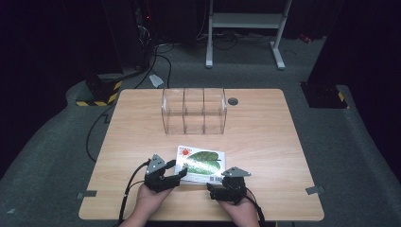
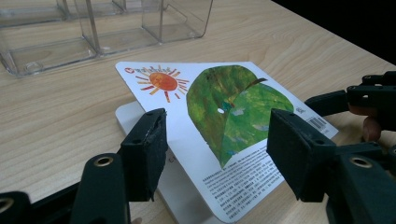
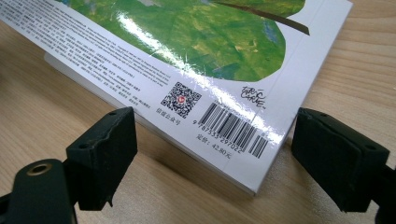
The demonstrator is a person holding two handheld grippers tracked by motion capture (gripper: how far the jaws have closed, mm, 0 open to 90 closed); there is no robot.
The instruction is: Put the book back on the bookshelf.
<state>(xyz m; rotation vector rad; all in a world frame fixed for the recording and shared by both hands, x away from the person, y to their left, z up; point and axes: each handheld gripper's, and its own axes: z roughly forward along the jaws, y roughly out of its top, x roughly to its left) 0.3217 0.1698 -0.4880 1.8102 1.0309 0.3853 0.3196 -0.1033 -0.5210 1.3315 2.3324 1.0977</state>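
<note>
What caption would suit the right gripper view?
Open black jaws of the right gripper face the barcode corner of a glossy picture book on a wooden table.

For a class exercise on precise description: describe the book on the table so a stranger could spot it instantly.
On the light wooden table, look nearer than the clear plastic organiser. There lies a flat white glossy book, marked by a big green leaf and an orange sun.
</note>
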